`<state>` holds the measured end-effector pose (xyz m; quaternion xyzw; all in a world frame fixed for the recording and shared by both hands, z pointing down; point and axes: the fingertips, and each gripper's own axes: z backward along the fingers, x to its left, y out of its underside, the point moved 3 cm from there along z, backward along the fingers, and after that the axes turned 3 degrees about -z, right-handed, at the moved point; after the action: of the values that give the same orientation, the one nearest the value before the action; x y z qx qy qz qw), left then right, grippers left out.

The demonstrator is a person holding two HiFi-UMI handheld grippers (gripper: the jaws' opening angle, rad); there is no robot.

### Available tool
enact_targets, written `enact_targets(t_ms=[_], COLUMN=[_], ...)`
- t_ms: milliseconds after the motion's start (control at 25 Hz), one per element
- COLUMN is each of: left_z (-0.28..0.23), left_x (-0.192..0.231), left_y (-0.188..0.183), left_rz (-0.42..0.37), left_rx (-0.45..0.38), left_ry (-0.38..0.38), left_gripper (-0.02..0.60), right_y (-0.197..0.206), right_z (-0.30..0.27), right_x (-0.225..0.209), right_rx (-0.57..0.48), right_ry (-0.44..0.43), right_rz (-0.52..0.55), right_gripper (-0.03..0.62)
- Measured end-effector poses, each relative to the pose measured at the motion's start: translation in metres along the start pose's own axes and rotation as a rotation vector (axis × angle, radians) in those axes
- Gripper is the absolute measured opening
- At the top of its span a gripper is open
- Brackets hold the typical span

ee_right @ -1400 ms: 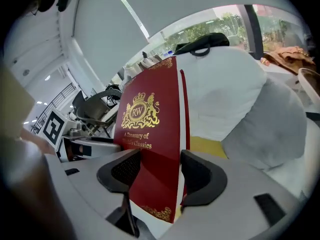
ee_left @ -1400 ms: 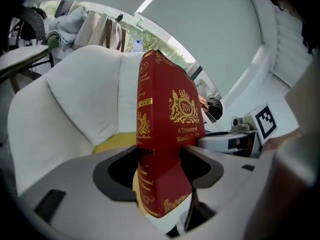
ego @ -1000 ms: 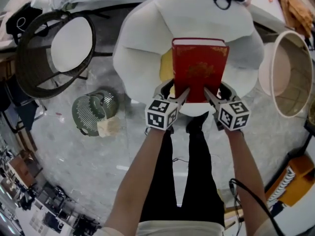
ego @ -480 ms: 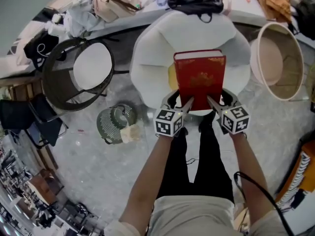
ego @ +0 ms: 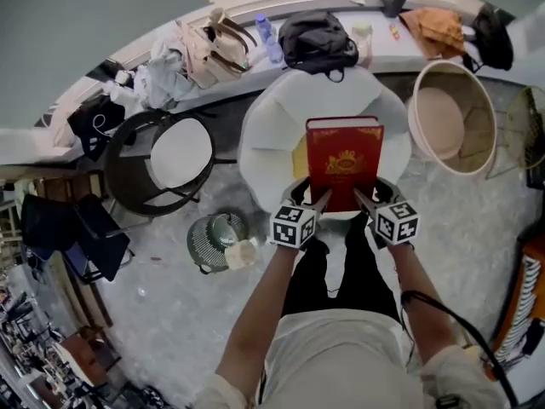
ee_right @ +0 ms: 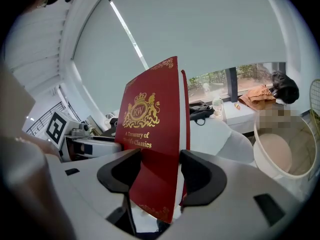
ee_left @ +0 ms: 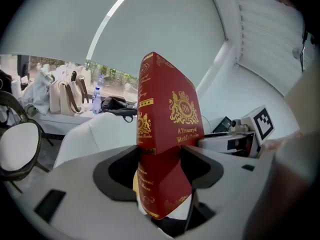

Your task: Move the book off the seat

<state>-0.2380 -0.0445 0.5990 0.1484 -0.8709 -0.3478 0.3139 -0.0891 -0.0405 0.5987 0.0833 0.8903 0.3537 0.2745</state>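
A thick red book (ego: 344, 162) with gold print is held above the white armchair seat (ego: 271, 135). Both grippers grip its near edge. My left gripper (ego: 319, 201) is shut on the near left corner and my right gripper (ego: 364, 198) on the near right corner. In the left gripper view the book (ee_left: 167, 119) stands upright between the jaws of that gripper (ee_left: 161, 156), spine towards the camera. In the right gripper view its front cover (ee_right: 152, 129) fills the gap between the jaws of that gripper (ee_right: 157, 166). A yellow patch (ego: 299, 156) shows on the seat under the book.
A black-framed round chair (ego: 166, 156) stands left of the armchair, with a green ribbed object (ego: 215, 239) on the floor in front of it. A large beige tub (ego: 451, 118) sits to the right. Bags, among them a black one (ego: 317, 39), lie on the ledge behind.
Both grippers have risen together with the book gripped between them, and it now hangs higher over the seat. The chair and floor look smaller and farther away.
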Motion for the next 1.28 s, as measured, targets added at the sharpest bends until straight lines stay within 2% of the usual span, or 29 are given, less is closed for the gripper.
enact_targets(t_ms=[360,640,800,1000,1280], left_z=[0.057,0.071,0.069,0.062,0.036], left_x=[-0.043,-0.078,-0.105,-0.146,-0.208], left_y=[-0.027,-0.041,-0.035,-0.037,-0.043], left_rz=[-0.037,-0.092,-0.087,-0.134,-0.183], left_rx=[-0.003,0.012,0.036,0.052,0.059], left_ry=[0.012,0.034,0.059,0.088,0.126], left_gripper=[0.262,0.262,0.262,0.262,0.262], right_y=[-0.019,-0.027,-0.018,-0.012,-0.008], right_z=[0.058,0.099,0.128,0.168,0.224], right_x=[0.043,0.05,0.044,0.027,-0.01], right_rx=[-0.035,-0.077,-0.092,-0.122,-0.143], right_ry=[0.016,0.051,0.071,0.089,0.114], right_rz=[-0.022,-0.038,-0.052,-0.102,-0.115], right_gripper=[0.27,0.271,0.27,0.27,0.27])
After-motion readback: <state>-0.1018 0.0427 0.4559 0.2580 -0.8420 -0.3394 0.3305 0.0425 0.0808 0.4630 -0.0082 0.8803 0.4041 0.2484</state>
